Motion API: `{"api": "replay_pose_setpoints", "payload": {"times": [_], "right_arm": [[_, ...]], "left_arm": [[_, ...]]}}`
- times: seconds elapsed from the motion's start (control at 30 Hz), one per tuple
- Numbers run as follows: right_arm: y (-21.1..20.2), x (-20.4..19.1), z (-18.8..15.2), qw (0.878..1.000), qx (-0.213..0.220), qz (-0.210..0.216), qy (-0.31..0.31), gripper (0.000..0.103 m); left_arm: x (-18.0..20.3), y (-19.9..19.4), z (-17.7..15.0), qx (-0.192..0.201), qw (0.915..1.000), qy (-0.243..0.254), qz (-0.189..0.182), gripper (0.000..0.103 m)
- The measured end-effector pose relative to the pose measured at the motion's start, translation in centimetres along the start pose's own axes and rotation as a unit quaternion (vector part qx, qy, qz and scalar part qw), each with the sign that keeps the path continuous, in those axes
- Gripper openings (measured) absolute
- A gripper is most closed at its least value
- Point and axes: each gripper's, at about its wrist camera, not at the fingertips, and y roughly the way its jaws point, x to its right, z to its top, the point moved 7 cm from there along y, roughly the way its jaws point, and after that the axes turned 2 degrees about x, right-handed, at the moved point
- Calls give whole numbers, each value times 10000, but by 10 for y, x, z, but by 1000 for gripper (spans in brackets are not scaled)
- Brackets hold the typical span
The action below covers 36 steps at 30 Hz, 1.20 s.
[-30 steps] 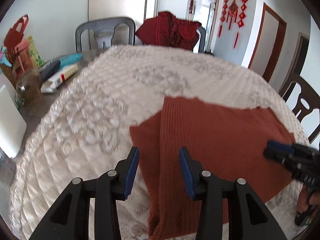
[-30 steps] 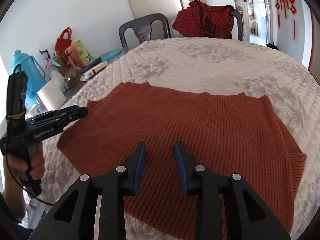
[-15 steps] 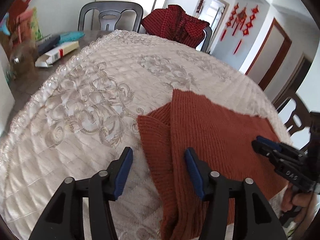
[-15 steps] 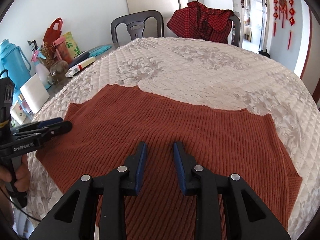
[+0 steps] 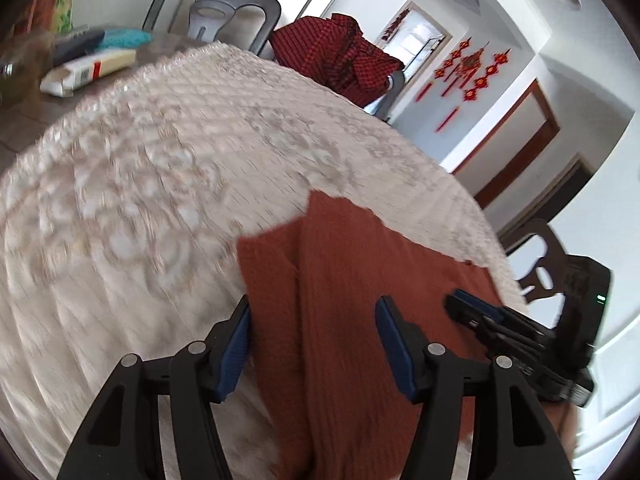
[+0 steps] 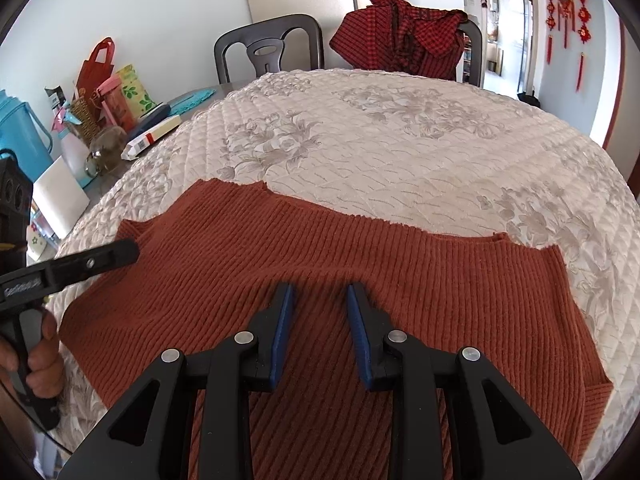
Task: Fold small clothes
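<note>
- On the cream quilted floral tablecloth (image 6: 400, 152) lies the rust-red ribbed knit sweater (image 6: 320, 256), spread flat toward 6 o'clock.
- left gripper (image 5: 312, 336): jaws wide, just been opening, straddling the sweater's folded edge without pinching.
- right gripper (image 6: 318, 328): narrow gap, hovering over the knit, gripping nothing.

one sweater (image 6: 320, 264), two chairs (image 6: 268, 50), two grippers (image 6: 318, 320)
</note>
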Motion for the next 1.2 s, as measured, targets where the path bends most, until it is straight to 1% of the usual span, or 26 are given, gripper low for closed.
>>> {"api": "replay_pose_setpoints", "payload": {"times": [0.13, 0.2, 0.23, 0.27, 0.33, 0.4, 0.43, 0.5, 0.53, 0.57, 0.6, 0.67, 0.83, 0.9, 0.93, 1.0, 1.1, 1.2], "right_arm": [[0, 1, 0, 10000, -7, -10, -15, 29], [0, 0, 0, 10000, -11, -18, -20, 29], [0, 0, 0, 10000, -16, -36, -38, 29], [1, 0, 0, 10000, -17, -48, -51, 29], [1, 0, 0, 9999, -18, -83, -81, 29], [-4, -2, 0, 9998, 39, -153, -118, 29], [-11, -5, -1, 9997, 131, -130, -129, 29], [-26, -14, -7, 9994, 279, 129, -181, 29], [-30, -17, -10, 9993, 282, 152, -186, 29], [-34, -20, -15, 9993, 280, 188, -169, 27], [-40, -23, -21, 9991, 268, 310, -122, 23], [-45, -29, -32, 9987, 192, 471, -86, 21], [-55, -38, -52, 9980, 56, 601, -191, 20], [-56, -41, -58, 9971, -11, 716, -249, 20], [-56, -42, -63, 9966, -97, 776, -262, 20], [-57, -40, -69, 9960, -136, 868, -186, 20], [-67, -32, -71, 9940, -73, 1093, 74, 20], [-78, -20, -71, 9931, 46, 1138, 265, 20]], "left_arm": [[4, -10, -14, -36, 9995, -189, -243, 62], [9, -12, -19, -40, 9997, -86, -230, 62], [12, -11, -21, -3, 9999, 38, -150, 61], [12, -11, -22, 22, 9999, 139, -49, 58], [13, -8, -21, 24, 9994, 288, 200, 46], [11, -6, -20, -2, 9982, 419, 427, 37], [10, -6, -19, -6, 9981, 414, 459, 36], [8, -5, -18, -6, 9982, 395, 459, 34], [7, -5, -18, 0, 9982, 379, 462, 33], [6, -5, -19, 4, 9983, 366, 452, 33], [5, -6, -19, 9, 9984, 354, 441, 32], [4, -6, -19, 13, 9986, 329, 421, 32], [4, -7, -19, -24, 9987, 337, 377, 29], [3, -8, -19, -47, 9989, 322, 350, 26], [3, -8, -19, -73, 9990, 302, 311, 23], [3, -9, -19, -136, 9996, 192, 171, 20], [10, -15, -15, -126, 9998, 85, -110, 18], [30, -28, -6, 42, 9987, 133, -493, 17]]}}
